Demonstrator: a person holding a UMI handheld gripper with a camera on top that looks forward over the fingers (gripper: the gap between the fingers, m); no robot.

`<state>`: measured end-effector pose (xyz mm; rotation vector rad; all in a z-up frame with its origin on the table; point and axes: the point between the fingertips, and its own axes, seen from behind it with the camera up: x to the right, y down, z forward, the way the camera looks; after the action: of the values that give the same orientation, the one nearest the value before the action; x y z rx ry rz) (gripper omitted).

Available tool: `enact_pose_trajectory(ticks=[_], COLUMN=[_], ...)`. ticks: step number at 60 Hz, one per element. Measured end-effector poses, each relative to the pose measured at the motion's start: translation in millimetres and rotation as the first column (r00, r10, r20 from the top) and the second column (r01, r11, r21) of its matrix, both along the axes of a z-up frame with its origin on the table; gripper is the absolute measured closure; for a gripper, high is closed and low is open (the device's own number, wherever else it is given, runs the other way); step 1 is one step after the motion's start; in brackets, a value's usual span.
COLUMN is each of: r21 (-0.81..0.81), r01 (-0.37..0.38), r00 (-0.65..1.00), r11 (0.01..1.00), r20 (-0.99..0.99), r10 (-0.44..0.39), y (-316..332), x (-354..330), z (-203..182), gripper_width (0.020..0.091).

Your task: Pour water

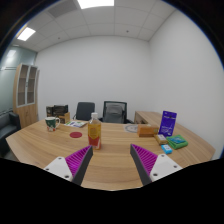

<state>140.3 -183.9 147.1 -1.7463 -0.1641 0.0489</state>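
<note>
Your hand-held gripper [111, 163] is spread wide and holds nothing, its purple pads [79, 158] angled out over the wooden desk [115, 150]. You have the bottle [95, 131] of orange liquid standing upright just ahead of the fingers, a little toward the left one. Beyond it, a mug [52, 124] sits further left on the desk, well apart from a purple box [168, 122] to the right.
</note>
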Motion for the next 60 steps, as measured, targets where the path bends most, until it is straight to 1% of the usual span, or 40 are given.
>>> enact_pose_trajectory(ticks=[7, 10, 18, 24, 27, 31, 36, 38, 39, 40, 42, 45, 52, 53, 55, 60], r21=[-0.027, -0.027, -0.032, -0.044, -0.041, -0.028, -0.025, -0.028, -0.036, -0.043, -0.038, -0.02, 0.016, 0.016, 0.015, 0.044], r01=[-0.054, -0.064, -0.049, -0.025, 0.002, 0.057, 0.051, 0.064, 0.072, 0.086, 0.124, 0.145, 0.218, 0.223, 0.227, 0.196], r00=[0.998, 0.998, 0.998, 0.999, 1.0, 0.998, 0.999, 0.998, 0.997, 0.996, 0.992, 0.989, 0.975, 0.974, 0.972, 0.963], r11=[0.998, 0.998, 0.998, 0.999, 0.999, 0.998, 0.998, 0.998, 0.997, 0.995, 0.992, 0.989, 0.976, 0.975, 0.974, 0.98], r20=[-0.021, -0.019, -0.037, -0.03, -0.015, -0.004, -0.015, -0.028, -0.035, -0.036, -0.019, -0.021, 0.029, 0.039, 0.063, 0.181], r10=[0.053, 0.063, 0.048, 0.023, -0.003, -0.057, -0.052, -0.065, -0.073, -0.087, -0.124, -0.145, -0.219, -0.223, -0.227, -0.201], y=[52, 78, 149, 193, 211, 232, 248, 255, 257, 259, 263, 262, 260, 260, 259, 256], x=[-44, -60, -98, -115, -117, -115, -125, -131, -131, -128, -122, -117, -100, -100, -101, -116], z=[-21, -27, -44, -54, -56, -60, -64, -68, -71, -73, -75, -73, -69, -69, -68, -50], gripper_width=[0.0266, 0.0269, 0.0263, 0.0258, 0.0257, 0.0258, 0.0258, 0.0261, 0.0284, 0.034, 0.0544, 0.0559, 0.0658, 0.0663, 0.0664, 0.0664])
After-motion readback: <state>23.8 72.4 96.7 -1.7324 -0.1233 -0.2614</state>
